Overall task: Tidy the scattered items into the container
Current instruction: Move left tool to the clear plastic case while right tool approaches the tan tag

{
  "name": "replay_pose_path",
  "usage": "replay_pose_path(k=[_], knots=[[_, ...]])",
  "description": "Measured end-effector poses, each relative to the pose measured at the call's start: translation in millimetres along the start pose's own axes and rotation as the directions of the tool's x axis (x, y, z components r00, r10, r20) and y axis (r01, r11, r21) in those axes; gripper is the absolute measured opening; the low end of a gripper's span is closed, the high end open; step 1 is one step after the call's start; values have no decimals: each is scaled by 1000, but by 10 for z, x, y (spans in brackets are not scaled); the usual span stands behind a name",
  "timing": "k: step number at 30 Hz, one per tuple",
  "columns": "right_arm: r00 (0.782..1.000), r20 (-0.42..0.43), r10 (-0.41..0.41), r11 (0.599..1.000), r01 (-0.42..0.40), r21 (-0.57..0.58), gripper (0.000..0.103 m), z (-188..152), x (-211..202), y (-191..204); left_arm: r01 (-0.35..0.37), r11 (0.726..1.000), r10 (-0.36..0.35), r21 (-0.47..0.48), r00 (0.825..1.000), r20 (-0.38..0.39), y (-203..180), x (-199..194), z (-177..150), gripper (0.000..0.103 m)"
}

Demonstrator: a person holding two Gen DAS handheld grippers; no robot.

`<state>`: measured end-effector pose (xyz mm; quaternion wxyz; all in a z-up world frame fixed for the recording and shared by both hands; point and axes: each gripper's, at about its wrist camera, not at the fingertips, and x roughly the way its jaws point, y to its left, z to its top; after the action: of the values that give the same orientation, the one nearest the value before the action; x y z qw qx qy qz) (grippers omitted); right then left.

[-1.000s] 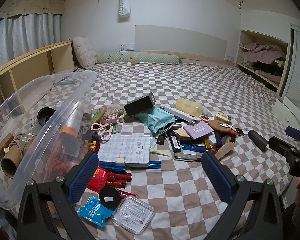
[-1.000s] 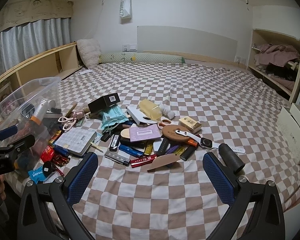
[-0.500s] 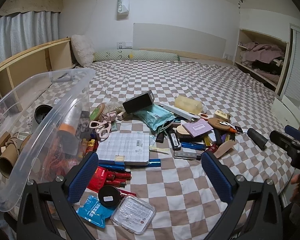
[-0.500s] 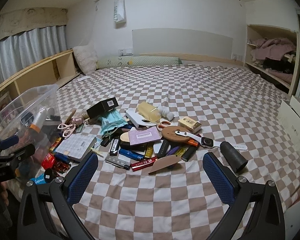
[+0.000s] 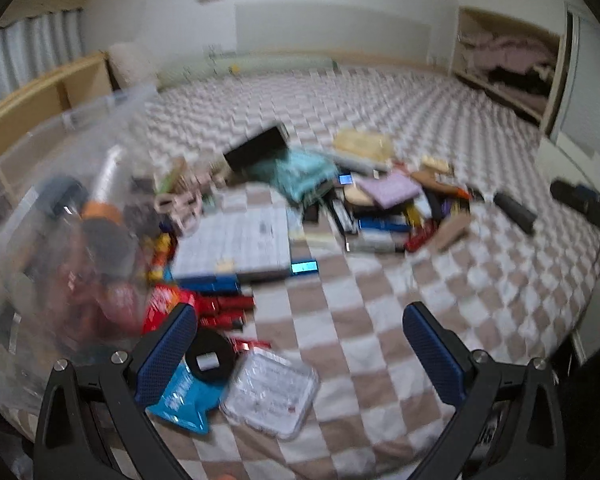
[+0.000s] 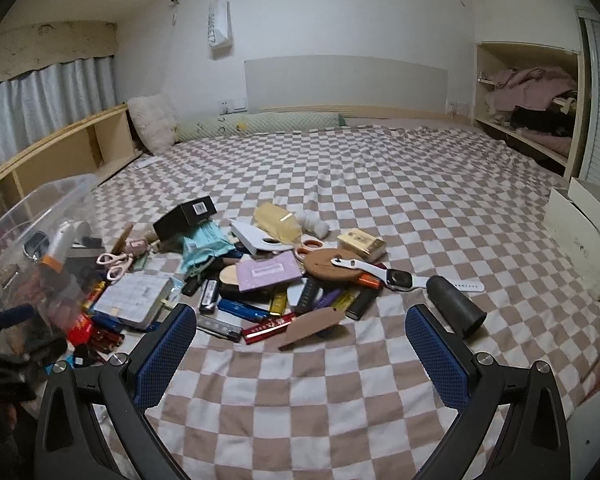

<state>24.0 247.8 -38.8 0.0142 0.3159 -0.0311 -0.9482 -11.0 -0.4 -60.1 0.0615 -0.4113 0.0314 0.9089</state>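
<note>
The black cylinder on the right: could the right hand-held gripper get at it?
Probably yes. The black cylinder lies alone on bare bedsheet, just ahead of the open right hand-held gripper, with nothing between.

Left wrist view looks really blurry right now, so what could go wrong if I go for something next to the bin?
The blur suggests the left gripper is moving fast, so with its jaws open and empty a grab may miss. The clear flat case, black disc and blue packet overlap, so one pinch might drag the others. The clear bin wall is close on the left and could be bumped.
</note>
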Motion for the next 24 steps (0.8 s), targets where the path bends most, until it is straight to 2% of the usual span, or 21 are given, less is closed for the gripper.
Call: replay_pose_path(k=[4,8,11,14,20,24], knots=[[999,-33,3,1000,-4,-28,103,-36,78,31,38,999,-35,26,995,-98,0,170,-135,103],[999,-47,24,998,-27,-61,103,-78,134,93,91,995,-84,30,979,-184,1,304,-242,103],[998,-53,38,995,-43,-88,103,-115,162,144,95,995,-90,9,969,-231,37,406,-330,103],[997,-67,45,995,-50,-82,103,-140,197,144,79,996,-85,-33,957,-278,130,512,-410,103],[989,-125,74,997,-77,-18,103,-174,332,69,37,998,-56,-59,934,-352,292,753,-540,103],[987,-144,75,997,-77,-10,103,-204,371,53,26,999,-38,-37,924,-380,260,863,-600,102]])
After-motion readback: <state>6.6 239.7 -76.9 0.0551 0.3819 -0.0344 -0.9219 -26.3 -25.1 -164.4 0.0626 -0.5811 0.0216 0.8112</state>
